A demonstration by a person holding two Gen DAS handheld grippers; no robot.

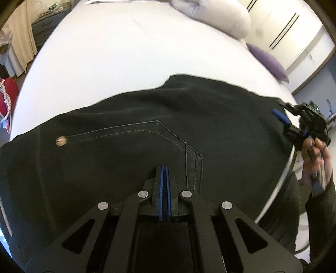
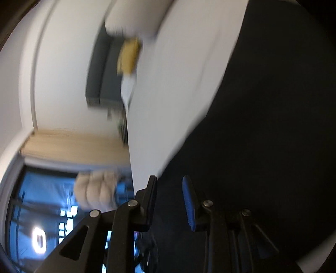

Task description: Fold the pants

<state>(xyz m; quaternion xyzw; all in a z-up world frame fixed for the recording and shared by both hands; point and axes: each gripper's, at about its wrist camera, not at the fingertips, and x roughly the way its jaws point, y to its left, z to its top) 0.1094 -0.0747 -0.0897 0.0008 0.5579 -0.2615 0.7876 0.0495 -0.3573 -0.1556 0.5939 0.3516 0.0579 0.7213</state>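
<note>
A white bed (image 1: 105,63) fills most of the left wrist view, bare across its far half up to a pale duvet (image 1: 220,14) bunched at the far edge and a purple pillow (image 1: 271,63) on the far right. The black pants (image 1: 147,130) lie spread across the near half of the bed, their far edge running unevenly across the middle, with a stitched pocket seam and a metal rivet (image 1: 61,140) showing on top. Beyond the bed's left side stand a grey dresser (image 1: 45,25) and a beige curtain (image 1: 23,37); white wardrobe doors (image 1: 283,27) lie behind the right side. The left tongs (image 1: 164,168) sit low over the pants, blue pads pressed together with no cloth seen between them. At the pants' right edge a hand (image 1: 315,159) holds the right tongs (image 1: 282,117), narrowly parted; the blurred right wrist view shows nothing gripped between them (image 2: 170,180)
</note>
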